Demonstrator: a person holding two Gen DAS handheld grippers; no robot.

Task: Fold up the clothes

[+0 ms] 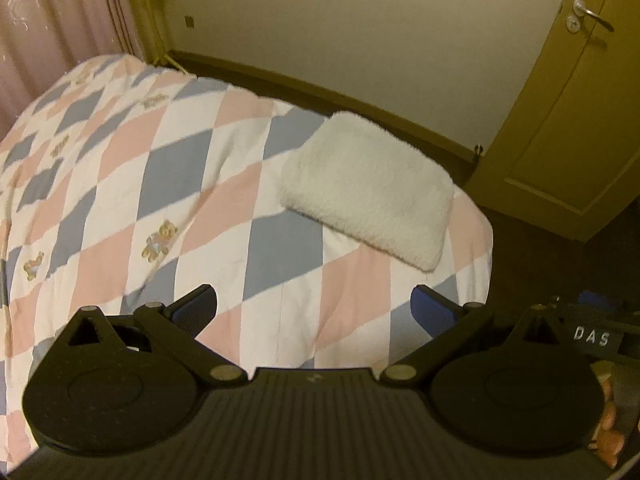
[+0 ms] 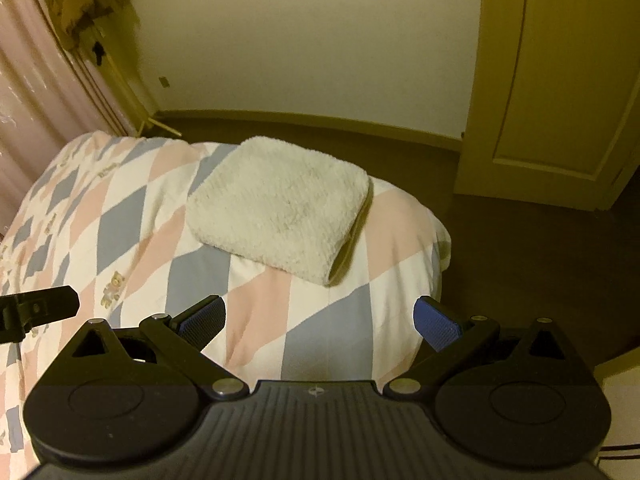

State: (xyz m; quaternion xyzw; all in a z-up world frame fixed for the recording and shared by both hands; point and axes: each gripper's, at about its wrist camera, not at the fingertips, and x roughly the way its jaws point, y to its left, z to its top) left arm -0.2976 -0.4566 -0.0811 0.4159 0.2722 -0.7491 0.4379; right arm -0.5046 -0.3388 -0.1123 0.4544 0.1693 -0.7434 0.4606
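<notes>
Both grippers hang spread wide and empty above the bed (image 1: pixel 160 160): left gripper (image 1: pixel 314 310), right gripper (image 2: pixel 320 322). Folded white fleece garment (image 2: pixel 280 204) sits near the quilt's far corner, well clear of both.

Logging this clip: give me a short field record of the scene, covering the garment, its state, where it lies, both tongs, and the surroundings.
garment: white fleecy item
state: folded into a compact rectangle
location: on the checked quilt, near the bed's corner closest to the door
left tongs: open, empty, apart from the garment
right tongs: open, empty, apart from the garment
surroundings: pink curtain, dark floor
</notes>
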